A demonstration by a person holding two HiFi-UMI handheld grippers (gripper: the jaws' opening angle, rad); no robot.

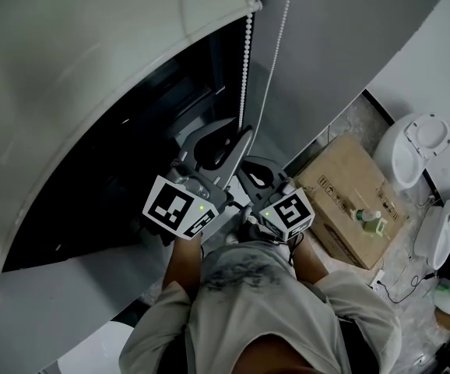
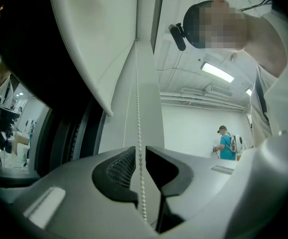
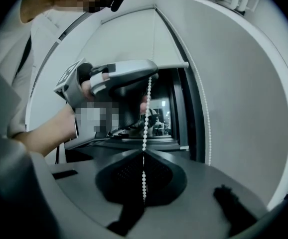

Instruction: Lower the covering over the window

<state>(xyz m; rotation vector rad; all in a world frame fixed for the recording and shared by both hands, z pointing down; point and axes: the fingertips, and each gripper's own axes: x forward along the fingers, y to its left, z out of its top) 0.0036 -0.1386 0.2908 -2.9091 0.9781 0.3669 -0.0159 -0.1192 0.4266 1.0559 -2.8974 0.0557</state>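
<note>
Head view showed the blind [image 1: 93, 68] covering only the upper part of the window [image 1: 116, 178]. The dark glass under its bottom bar was bare, so I judged that most of the lowering was left to do. My right gripper [image 3: 144, 156] was closed on the bead chain [image 3: 146, 113] beside the frame. My left gripper [image 2: 140, 156], higher on the same chain, had narrow jaws around it without pressing. Print on the box [image 1: 349, 201] was too small to read.

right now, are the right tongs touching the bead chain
Touching. The right gripper view shows the right tongs closed on the bead chain, which runs straight down between the shut jaws with no gap on either side.
</note>
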